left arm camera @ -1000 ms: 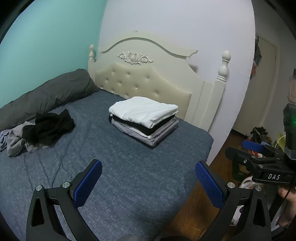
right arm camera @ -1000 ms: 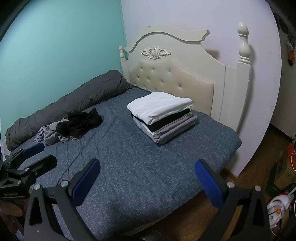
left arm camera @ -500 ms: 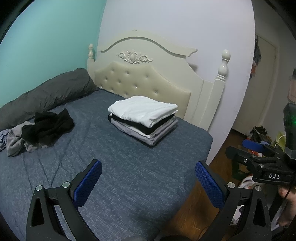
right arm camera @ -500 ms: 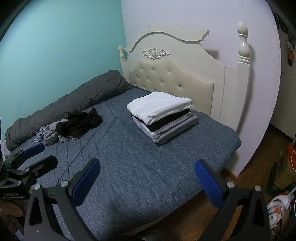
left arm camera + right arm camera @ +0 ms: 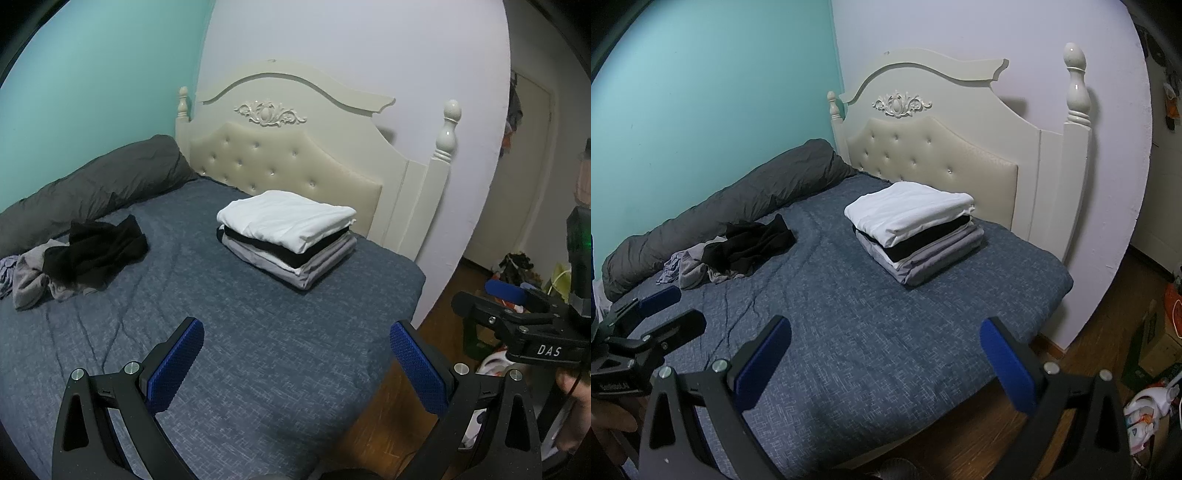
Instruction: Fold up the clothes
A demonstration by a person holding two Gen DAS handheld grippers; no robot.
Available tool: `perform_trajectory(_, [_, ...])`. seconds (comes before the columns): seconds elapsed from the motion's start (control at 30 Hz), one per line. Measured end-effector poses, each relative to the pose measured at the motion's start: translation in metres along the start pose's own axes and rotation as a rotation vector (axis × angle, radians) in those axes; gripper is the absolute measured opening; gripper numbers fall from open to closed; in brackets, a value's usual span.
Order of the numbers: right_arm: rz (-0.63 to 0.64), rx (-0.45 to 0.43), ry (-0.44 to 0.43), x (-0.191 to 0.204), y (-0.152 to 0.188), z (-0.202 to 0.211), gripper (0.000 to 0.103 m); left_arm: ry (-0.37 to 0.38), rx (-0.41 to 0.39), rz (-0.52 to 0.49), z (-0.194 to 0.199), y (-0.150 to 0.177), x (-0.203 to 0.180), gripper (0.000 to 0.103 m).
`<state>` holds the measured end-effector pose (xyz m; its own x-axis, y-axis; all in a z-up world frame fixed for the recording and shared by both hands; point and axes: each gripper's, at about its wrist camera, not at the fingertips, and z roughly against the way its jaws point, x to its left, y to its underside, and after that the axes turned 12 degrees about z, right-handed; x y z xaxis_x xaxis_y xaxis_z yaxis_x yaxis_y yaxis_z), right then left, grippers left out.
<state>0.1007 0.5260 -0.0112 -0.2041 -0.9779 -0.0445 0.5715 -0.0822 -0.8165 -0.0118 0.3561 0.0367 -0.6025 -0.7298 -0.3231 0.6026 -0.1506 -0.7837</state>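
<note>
I hold my left gripper (image 5: 295, 354) and right gripper (image 5: 884, 354) spread wide and empty above the blue bed (image 5: 277, 350), seemingly ready to reach the crumpled unfolded clothes (image 5: 88, 254) lying well apart from the neat folded stack (image 5: 288, 236) near the headboard (image 5: 288, 158).

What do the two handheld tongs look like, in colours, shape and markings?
Both the left tongs and right tongs have black angular frames with triangular cut-outs, silver screws and blue textured pads. The right tongs' body carries white letters, "DAS".
</note>
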Motion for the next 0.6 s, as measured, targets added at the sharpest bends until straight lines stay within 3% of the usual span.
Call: perform_trajectory(0.6, [-0.004,0.002,-0.001,-0.0016,-0.0004,-0.001,0.103,0.002,-0.004,0.001,0.0012,0.0003,0.0008,0.103])
